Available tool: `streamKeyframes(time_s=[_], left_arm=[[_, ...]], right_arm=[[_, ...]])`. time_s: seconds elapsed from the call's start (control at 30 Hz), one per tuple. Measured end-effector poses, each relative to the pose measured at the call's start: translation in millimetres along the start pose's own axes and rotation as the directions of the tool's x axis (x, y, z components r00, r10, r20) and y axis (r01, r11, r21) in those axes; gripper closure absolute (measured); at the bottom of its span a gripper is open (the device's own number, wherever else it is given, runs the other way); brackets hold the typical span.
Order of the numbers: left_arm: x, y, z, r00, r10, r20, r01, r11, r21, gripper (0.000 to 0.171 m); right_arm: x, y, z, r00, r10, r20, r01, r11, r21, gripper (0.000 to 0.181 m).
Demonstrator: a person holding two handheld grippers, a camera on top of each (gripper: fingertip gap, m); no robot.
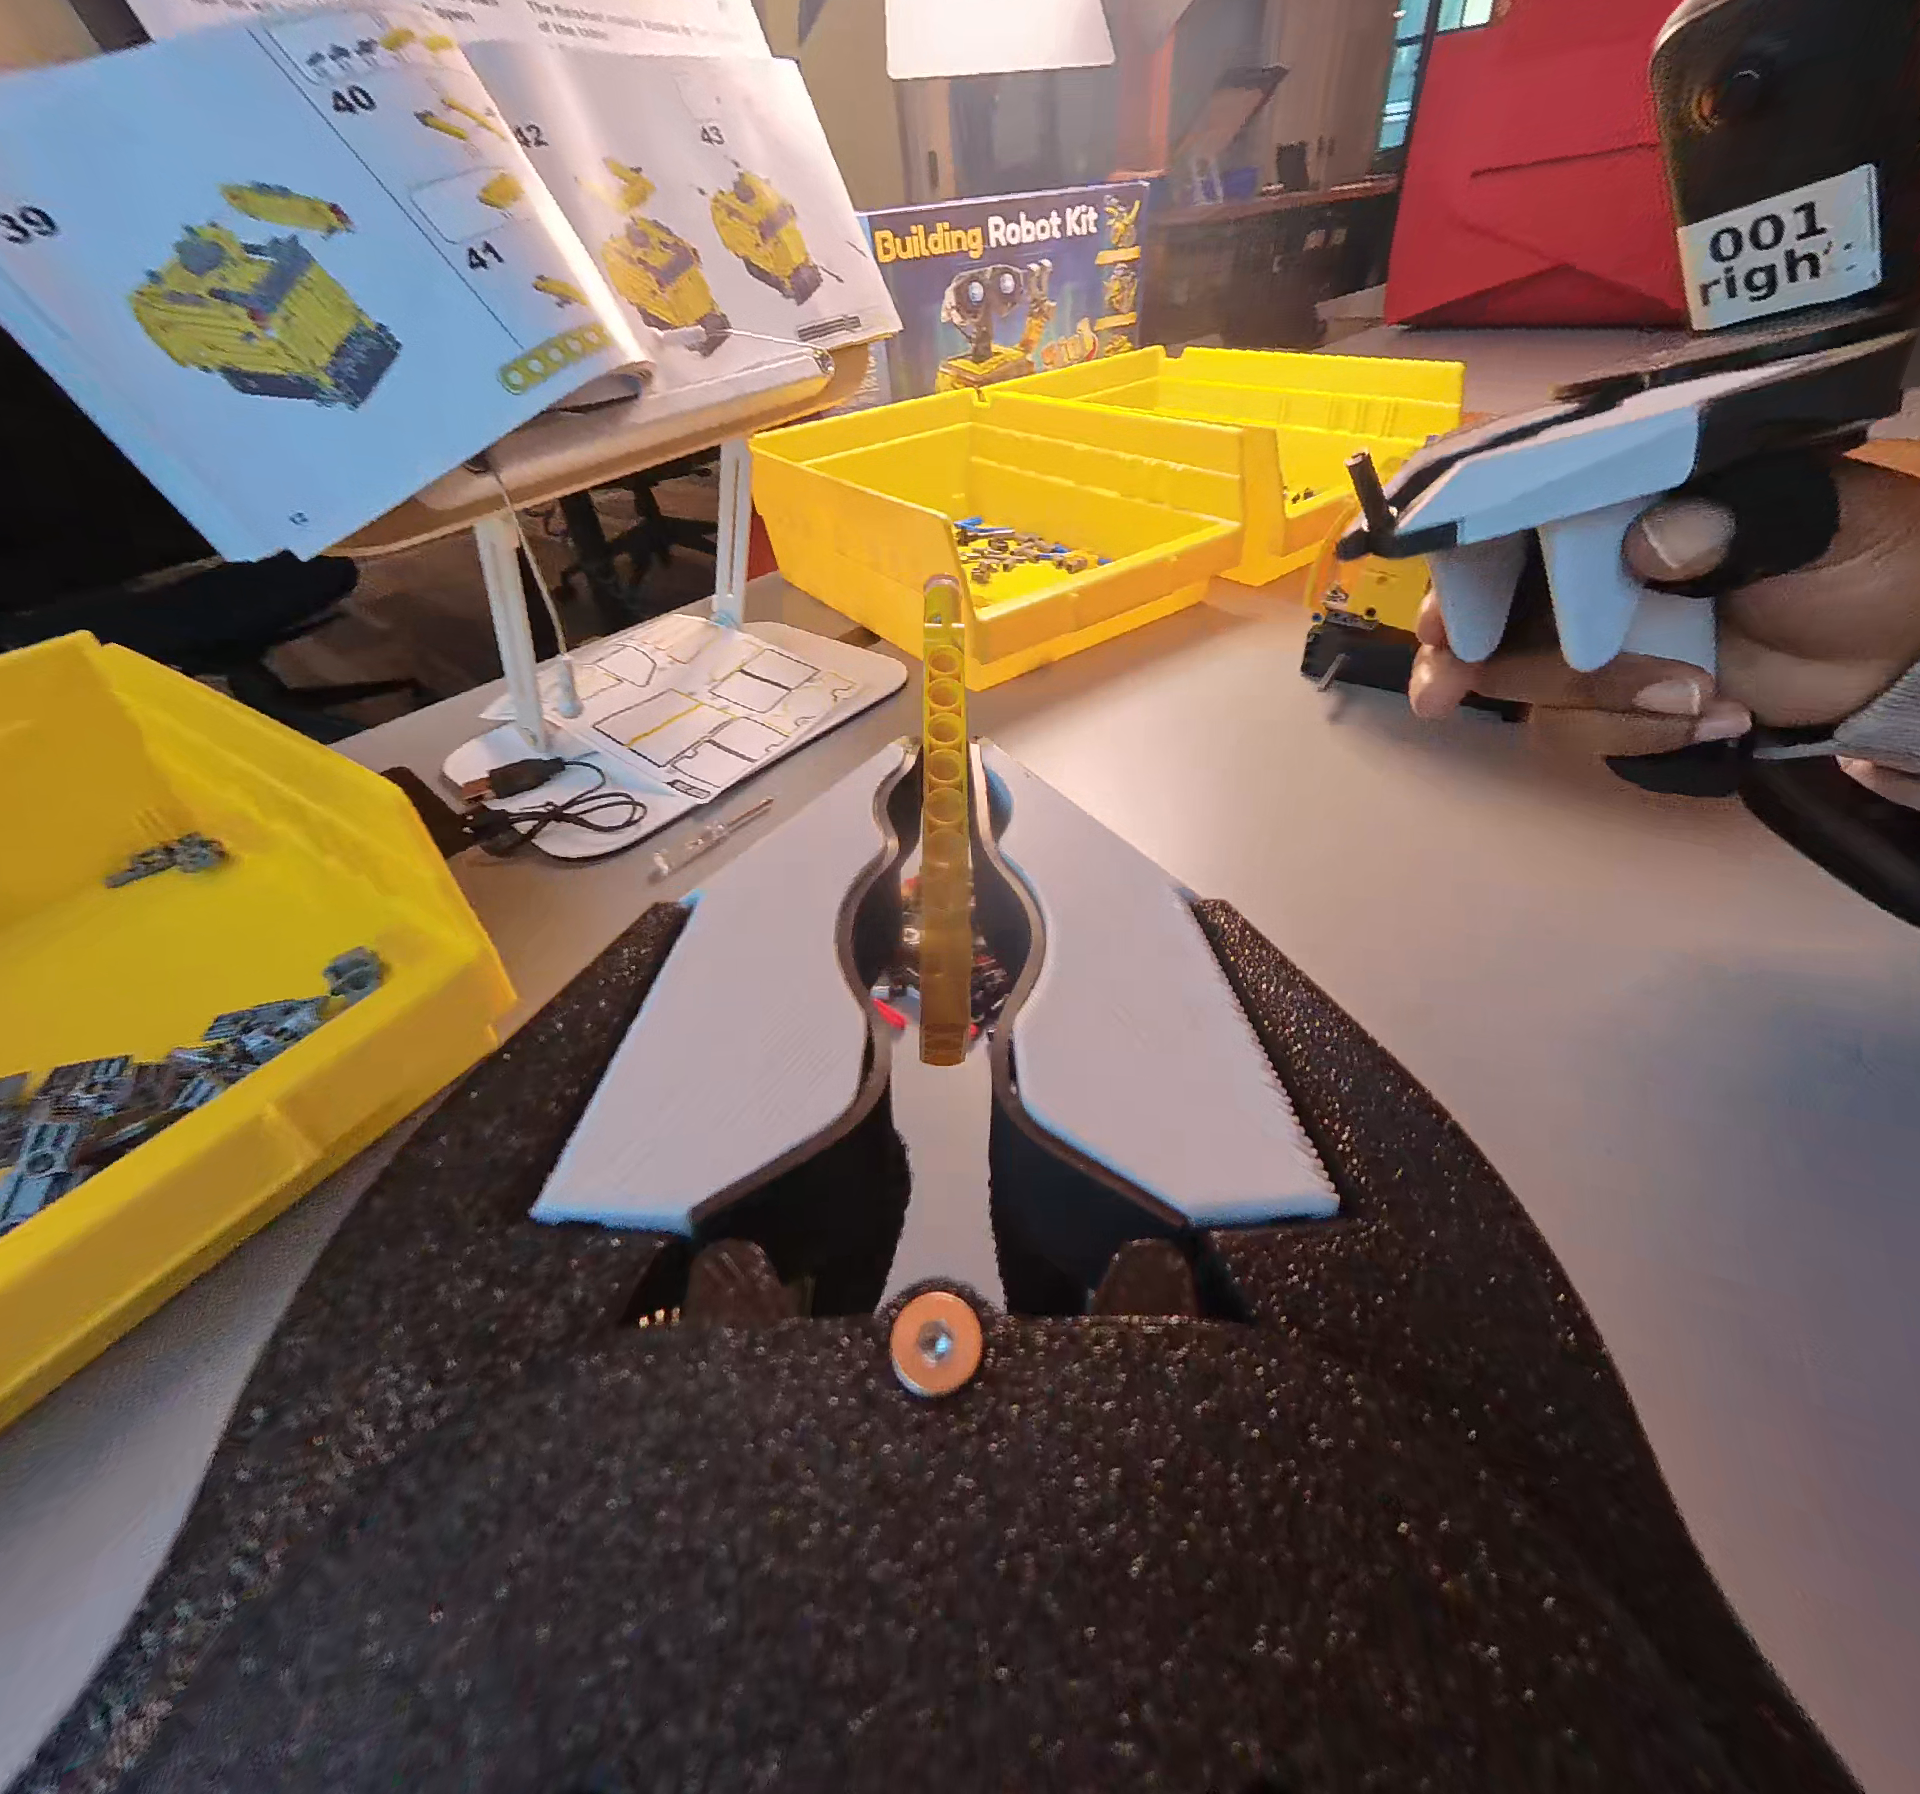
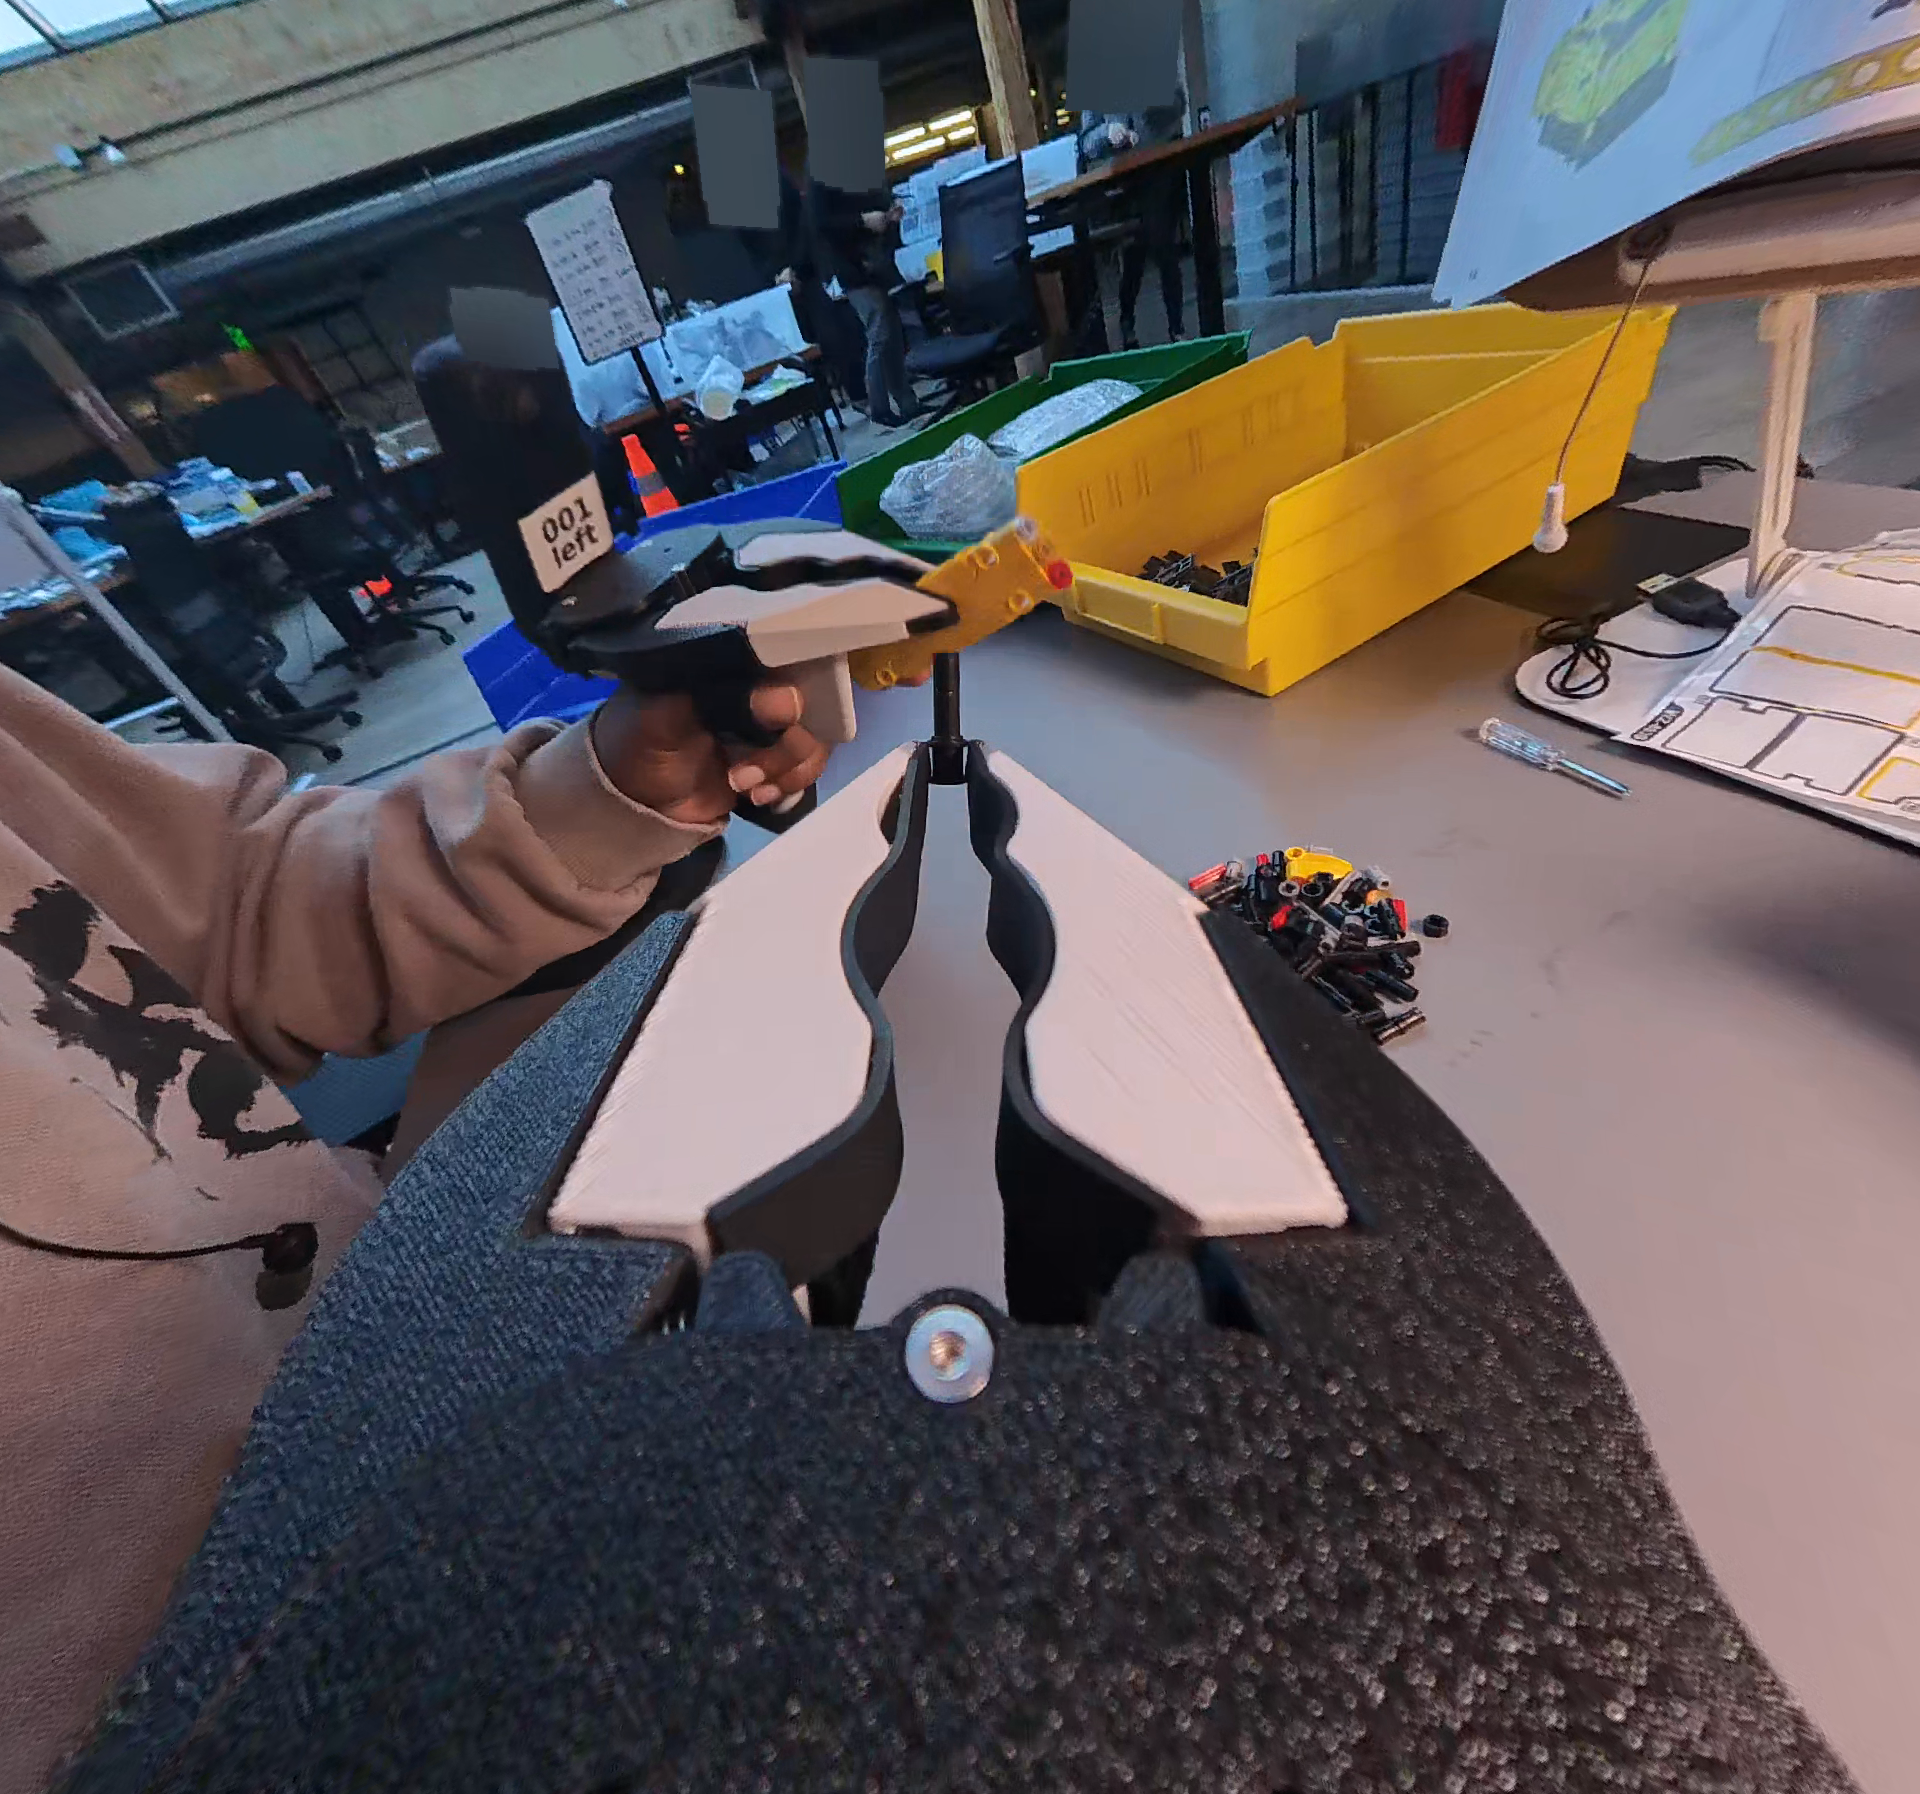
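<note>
Yellow beam (image 1: 943, 809), long and narrow with a row of round holes, stands on edge between the fingers of my left gripper (image 1: 943, 768), which are closed on its lower half so that its far end sticks out past the tips over the grey table (image 1: 1351, 1017). From the right wrist view the same beam (image 2: 977, 591) juts out of my left gripper (image 2: 925, 617) with red pins at its far end. My right gripper (image 2: 945, 757) is pinched tight on a short black pin (image 2: 945, 705) that points up at the underside of the beam, just below it. Beside my right fingers lies a small pile of black, red and yellow pins (image 2: 1325, 929). Farther off are a yellow bin (image 2: 1330, 508), a screwdriver (image 2: 1548, 757) and an open instruction booklet (image 1: 312, 269) on a white stand (image 1: 520, 643).
</note>
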State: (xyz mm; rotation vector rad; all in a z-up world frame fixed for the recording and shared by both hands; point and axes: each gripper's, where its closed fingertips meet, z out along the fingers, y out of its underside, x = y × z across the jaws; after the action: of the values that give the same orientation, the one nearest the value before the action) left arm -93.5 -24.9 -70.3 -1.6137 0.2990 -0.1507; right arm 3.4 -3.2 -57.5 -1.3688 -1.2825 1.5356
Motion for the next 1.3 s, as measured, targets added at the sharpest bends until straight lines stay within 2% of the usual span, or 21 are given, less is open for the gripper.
streamKeyframes(time_s=[0.23, 0.27, 0.33, 0.37, 0.43, 0.5, 0.53, 0.63, 0.7, 0.8, 0.87, 0.97, 1.1, 1.2, 1.3], left_arm=[[14, 15, 9, 0.998, -0.018, -0.055, 0.016, 0.999, -0.044, 0.165], [14, 13, 9, 0.998, -0.022, -0.057, 0.02, 0.999, -0.038, 0.166], [10, 10, 7, 0.999, -0.013, -0.046, 0.011, 1.0, -0.027, 0.166], [9, 8, 6, 0.999, -0.017, -0.048, 0.016, 1.0, -0.02, 0.166], [7, 4, 3, 0.996, -0.059, -0.072, 0.059, 0.998, -0.005, 0.166], [11, -1, 1, 0.985, -0.119, -0.126, 0.121, 0.993, 0.013, 0.166], [13, -4, 0, 0.979, -0.144, -0.146, 0.149, 0.989, 0.022, 0.166], [19, -4, 1, 0.971, -0.158, -0.179, 0.165, 0.986, 0.024, 0.166], [22, -2, 2, 0.974, -0.132, -0.183, 0.138, 0.99, 0.019, 0.166], [18, 6, 5, 0.977, -0.129, -0.168, 0.131, 0.991, 0.001, 0.166], [16, 11, 7, 0.972, -0.159, -0.171, 0.159, 0.987, -0.01, 0.166], [15, 18, 9, 0.959, -0.21, -0.188, 0.208, 0.978, -0.032, 0.166], [20, 17, 9, 0.945, -0.238, -0.223, 0.235, 0.971, -0.039, 0.166], [28, 16, 10, 0.929, -0.261, -0.262, 0.259, 0.965, -0.042, 0.166], [37, 15, 10, 0.91, -0.276, -0.31, 0.274, 0.96, -0.05, 0.166]], right_arm=[[-10, -32, -18, 0.999, -0.007, 0.052, 0.002, 0.996, 0.092, 0.175], [-8, -42, -25, 0.999, -0.034, 0.03, 0.03, 0.994, 0.104, 0.175], [9, -68, -51, 0.988, -0.127, -0.089, 0.137, 0.985, 0.105, 0.175], [26, -85, -71, 0.965, -0.177, -0.192, 0.196, 0.977, 0.087, 0.175], [74, -121, -127, 0.869, -0.234, -0.437, 0.277, 0.96, 0.036, 0.175], [135, -146, -194, 0.701, -0.265, -0.662, 0.323, 0.946, -0.037, 0.175], [169, -148, -223, 0.622, -0.264, -0.737, 0.302, 0.949, -0.085, 0.175], [263, -118, -285, 0.501, -0.203, -0.841, 0.105, 0.979, -0.174, 0.175], [307, -98, -312, 0.424, -0.177, -0.888, 0.028, 0.983, -0.183, 0.175], [344, -84, -328, 0.368, -0.137, -0.919, -0.017, 0.988, -0.154, 0.174], [359, -83, -334, 0.329, -0.136, -0.934, -0.018, 0.988, -0.151, 0.161], [354, -103, -328, 0.323, -0.166, -0.932, 0.055, 0.986, -0.157, 0.136], [297, -148, -281, 0.415, -0.25, -0.875, 0.241, 0.957, -0.16, 0.134], [234, -161, -225, 0.544, -0.309, -0.78, 0.314, 0.937, -0.152, 0.136], [159, -156, -159, 0.709, -0.32, -0.628, 0.33, 0.938, -0.105, 0.139]])
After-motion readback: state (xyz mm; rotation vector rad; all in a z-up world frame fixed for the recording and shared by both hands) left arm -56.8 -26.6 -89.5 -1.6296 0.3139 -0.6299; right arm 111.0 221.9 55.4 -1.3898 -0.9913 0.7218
